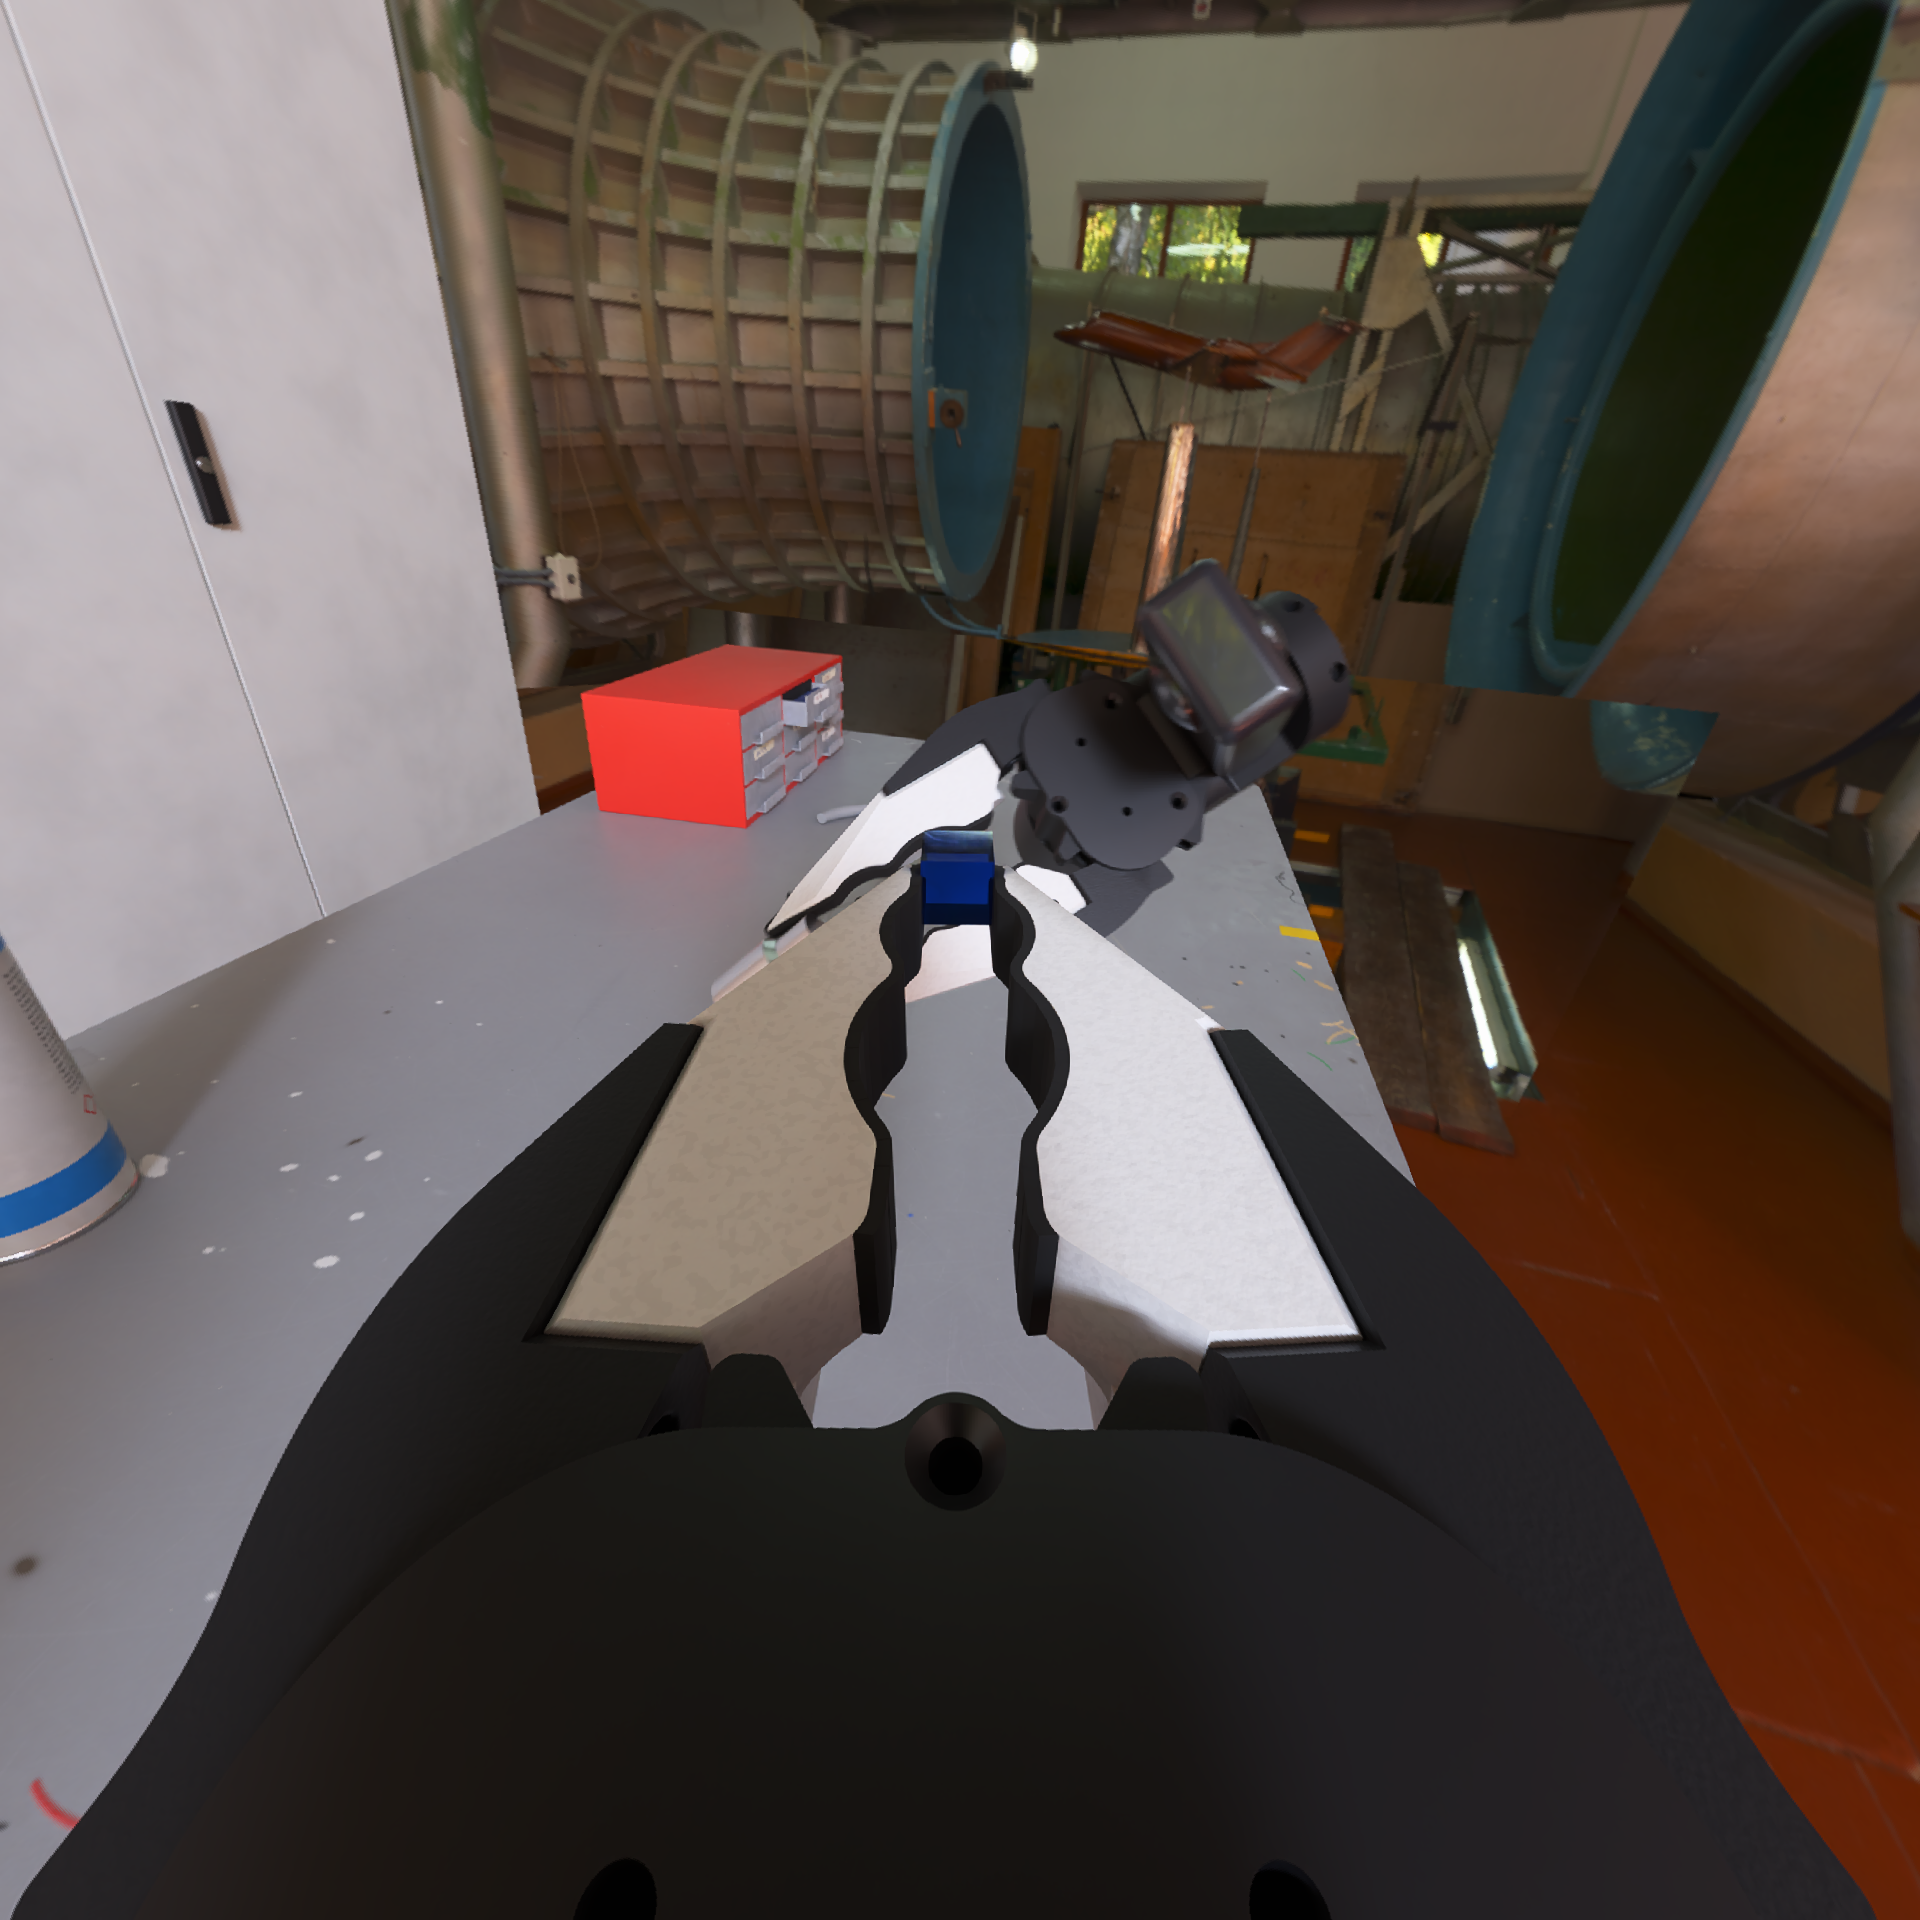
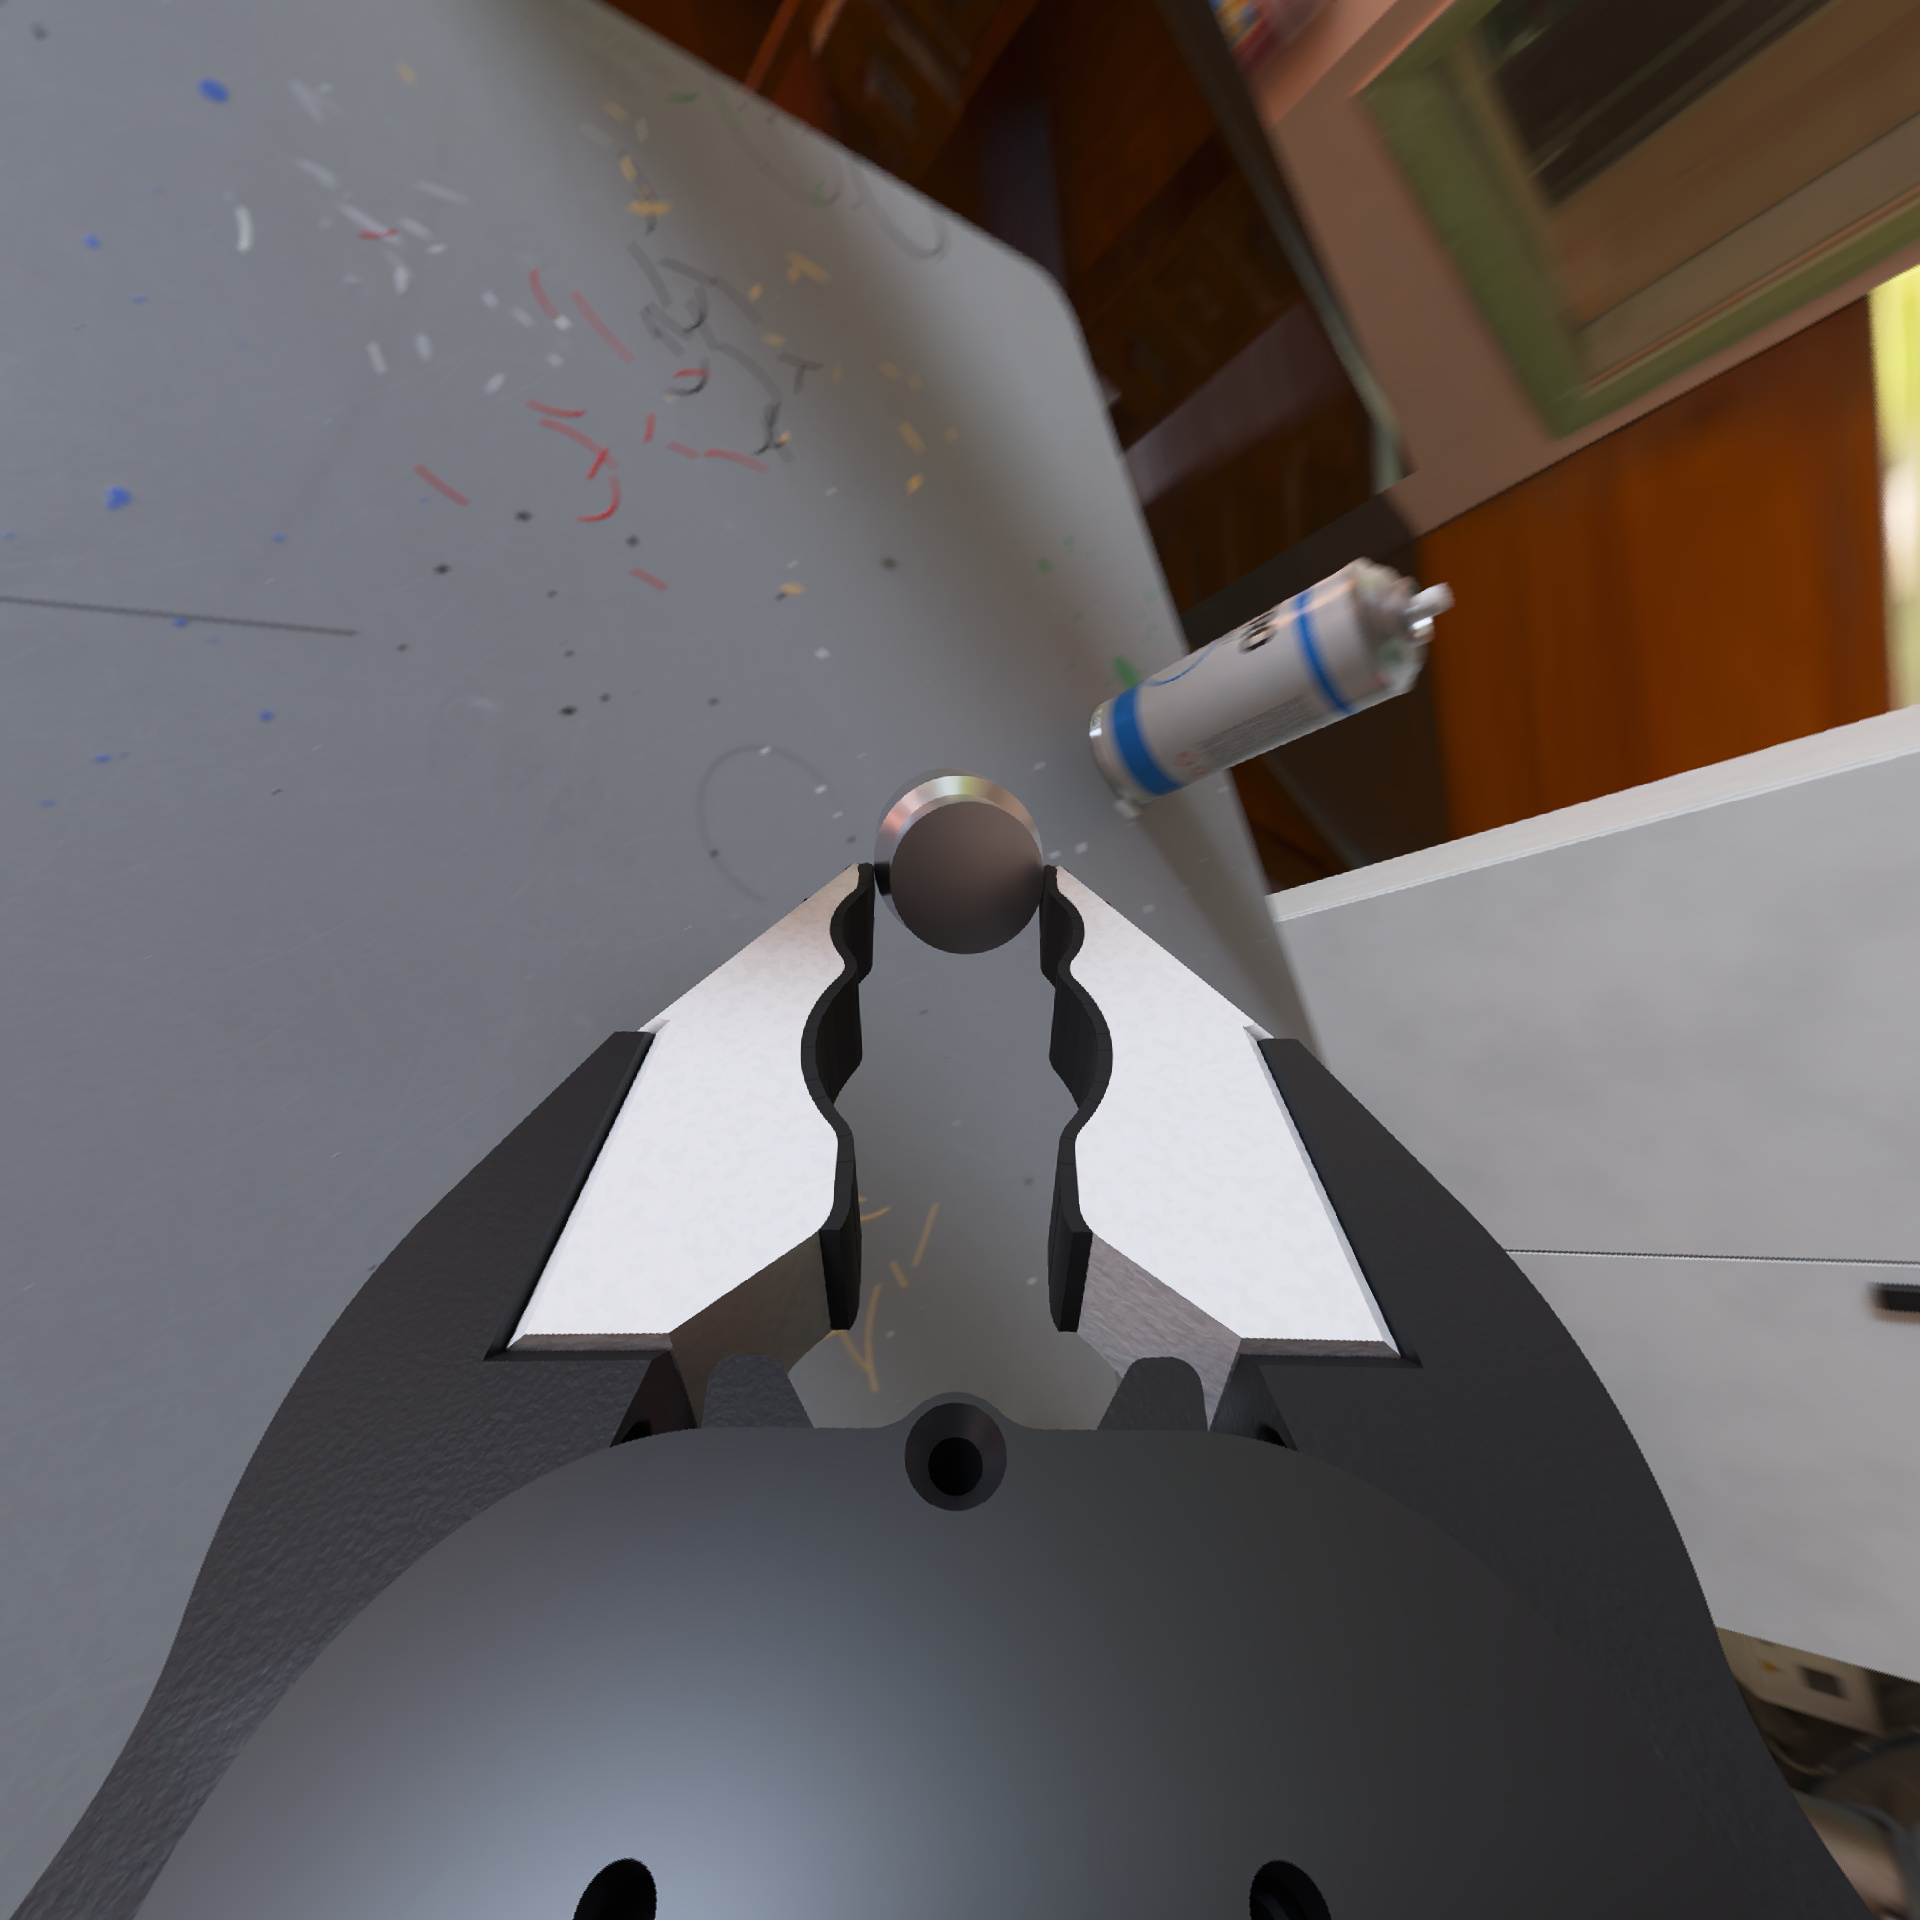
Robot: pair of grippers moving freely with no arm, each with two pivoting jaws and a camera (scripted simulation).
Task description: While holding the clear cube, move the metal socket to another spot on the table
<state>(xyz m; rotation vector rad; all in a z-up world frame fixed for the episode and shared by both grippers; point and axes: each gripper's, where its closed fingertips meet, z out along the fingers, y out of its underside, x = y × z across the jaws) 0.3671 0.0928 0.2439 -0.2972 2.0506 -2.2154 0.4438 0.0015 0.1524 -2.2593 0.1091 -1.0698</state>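
In the left wrist view, my left gripper (image 1: 958,891) is shut on a small cube (image 1: 956,878) that looks deep blue, pinched at the fingertips above the grey table (image 1: 364,1091). Just beyond it is the right gripper's dark body (image 1: 1122,769), its white fingers slanting down to the left towards the table. In the right wrist view, my right gripper (image 2: 958,881) is shut on the metal socket (image 2: 966,904), a shiny cylinder with its round end facing the camera, held at the fingertips over the speckled table (image 2: 312,727). I cannot tell whether the socket touches the table.
A red drawer box (image 1: 686,738) stands at the table's far side. A white spray can with blue bands (image 1: 42,1122) stands at the left; it also shows near the table's edge in the right wrist view (image 2: 1262,686). A white cabinet (image 1: 208,468) borders the table. Orange floor (image 1: 1662,1351) lies beyond the right edge.
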